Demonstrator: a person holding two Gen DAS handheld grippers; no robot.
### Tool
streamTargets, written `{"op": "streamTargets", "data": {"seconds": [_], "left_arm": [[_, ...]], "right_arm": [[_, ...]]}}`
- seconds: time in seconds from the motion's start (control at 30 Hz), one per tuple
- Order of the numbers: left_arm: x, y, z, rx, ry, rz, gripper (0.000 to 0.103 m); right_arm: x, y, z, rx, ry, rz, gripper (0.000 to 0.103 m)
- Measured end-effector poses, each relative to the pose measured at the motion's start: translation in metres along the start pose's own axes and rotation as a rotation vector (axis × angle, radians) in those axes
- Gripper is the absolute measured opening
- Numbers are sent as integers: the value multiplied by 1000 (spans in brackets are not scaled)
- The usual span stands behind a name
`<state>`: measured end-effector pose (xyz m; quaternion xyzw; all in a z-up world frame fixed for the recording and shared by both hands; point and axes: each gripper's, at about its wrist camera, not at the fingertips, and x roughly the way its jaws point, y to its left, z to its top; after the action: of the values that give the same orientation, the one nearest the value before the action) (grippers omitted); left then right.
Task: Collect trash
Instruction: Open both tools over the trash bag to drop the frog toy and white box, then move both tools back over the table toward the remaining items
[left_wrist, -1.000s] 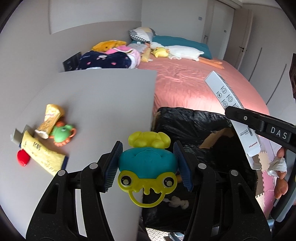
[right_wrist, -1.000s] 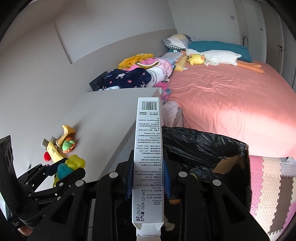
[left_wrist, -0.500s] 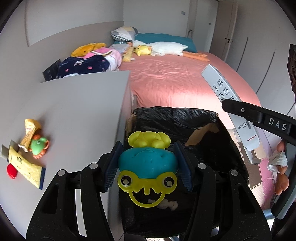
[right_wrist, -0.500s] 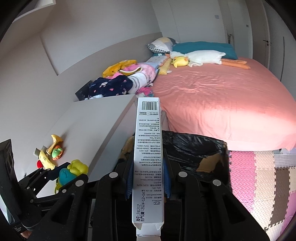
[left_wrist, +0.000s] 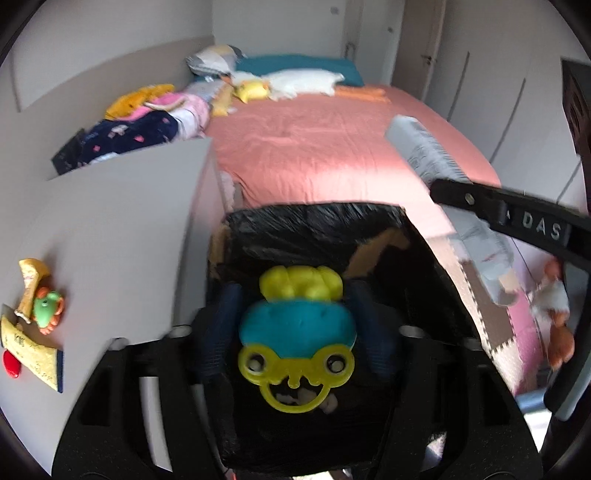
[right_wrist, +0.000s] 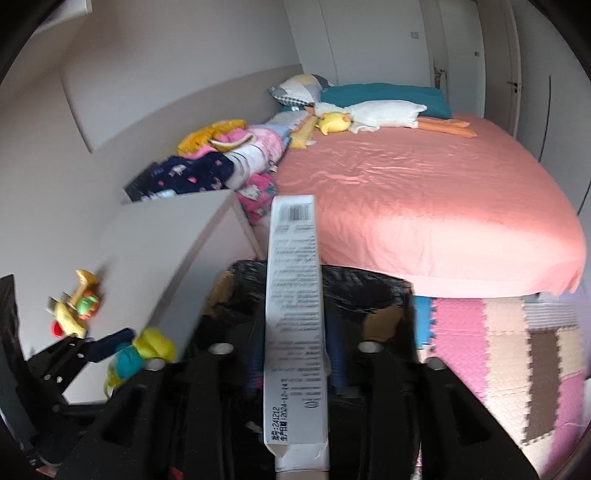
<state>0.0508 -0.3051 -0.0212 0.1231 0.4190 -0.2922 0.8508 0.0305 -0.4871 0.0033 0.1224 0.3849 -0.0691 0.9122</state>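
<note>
On the pale grey desk (left_wrist: 122, 206) lie leftover bits — a yellow wrapper (left_wrist: 31, 354) and a small green toy (left_wrist: 47, 304). The left claw (left_wrist: 295, 325) has just been opening, pads clear of the teal-and-yellow plastic frog toy (left_wrist: 297, 328) above the black-lined trash bin (left_wrist: 317, 229). The right claw (right_wrist: 295, 354) has also just been opening — the long white printed carton (right_wrist: 295, 314) stands between its parted pads over the bin.
</note>
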Motion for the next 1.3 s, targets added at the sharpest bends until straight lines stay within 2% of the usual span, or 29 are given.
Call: {"op": "streamTargets", "data": {"seconds": [0.03, 0.07, 0.17, 0.3, 0.5, 0.87, 1.3], "left_arm": [[1, -1, 0, 1, 5, 14, 98], [-1, -1, -2, -3, -11, 32, 98], [-3, 6, -3, -34, -34, 67, 98], [-4, 23, -3, -106, -32, 63, 98], [-4, 42, -7, -167, -29, 98, 98], [-11, 60, -15, -184, -30, 155, 98], [-26, 100, -33, -244, -37, 228, 98]], "right_arm": [[0, -1, 1, -1, -6, -30, 81], [-3, -2, 2, 0, -35, -67, 82], [-6, -4, 1, 7, -61, -82, 83], [-5, -7, 1, 21, -67, -69, 83], [-1, -5, 0, 29, -56, -43, 83], [6, 14, -1, -1, -48, 4, 83], [26, 68, -3, -76, -27, 108, 83]]}}
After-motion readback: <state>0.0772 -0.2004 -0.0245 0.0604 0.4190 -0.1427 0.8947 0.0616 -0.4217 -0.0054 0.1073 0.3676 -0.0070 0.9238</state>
